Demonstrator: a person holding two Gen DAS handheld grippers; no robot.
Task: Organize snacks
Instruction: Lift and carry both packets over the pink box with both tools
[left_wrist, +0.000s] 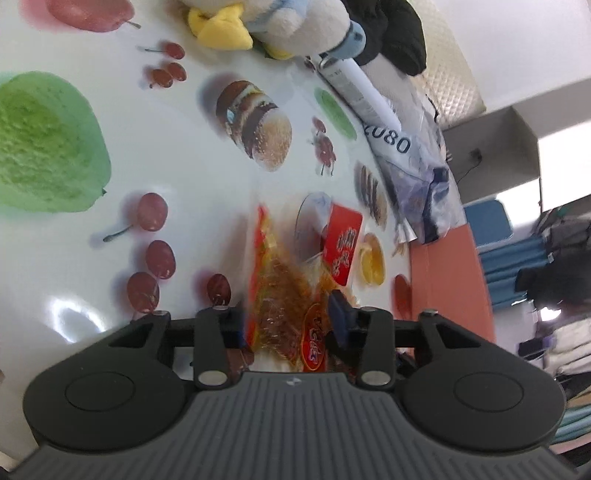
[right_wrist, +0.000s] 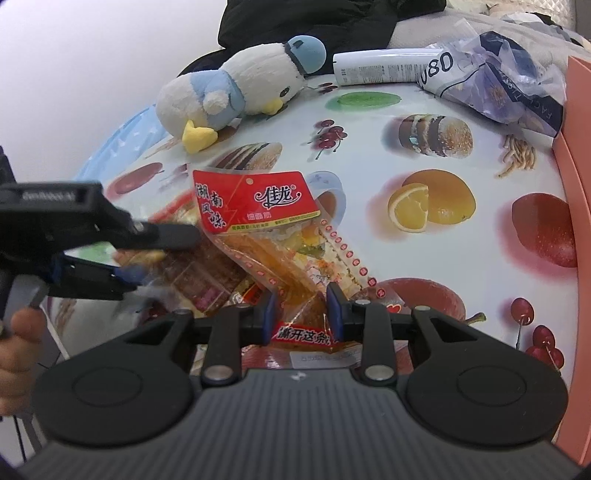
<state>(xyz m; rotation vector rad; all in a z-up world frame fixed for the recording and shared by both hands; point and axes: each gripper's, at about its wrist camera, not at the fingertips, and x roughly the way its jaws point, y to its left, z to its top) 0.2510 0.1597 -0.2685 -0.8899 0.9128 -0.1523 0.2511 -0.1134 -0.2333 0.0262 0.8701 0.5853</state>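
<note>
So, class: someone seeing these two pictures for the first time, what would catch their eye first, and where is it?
The red snack packet in the middle, lying on the fruit-and-burger printed tablecloth, with the right gripper around its lower end and the left gripper coming in from the left side. Next, the white and blue plush bird lying at the far edge, behind the packet.
</note>
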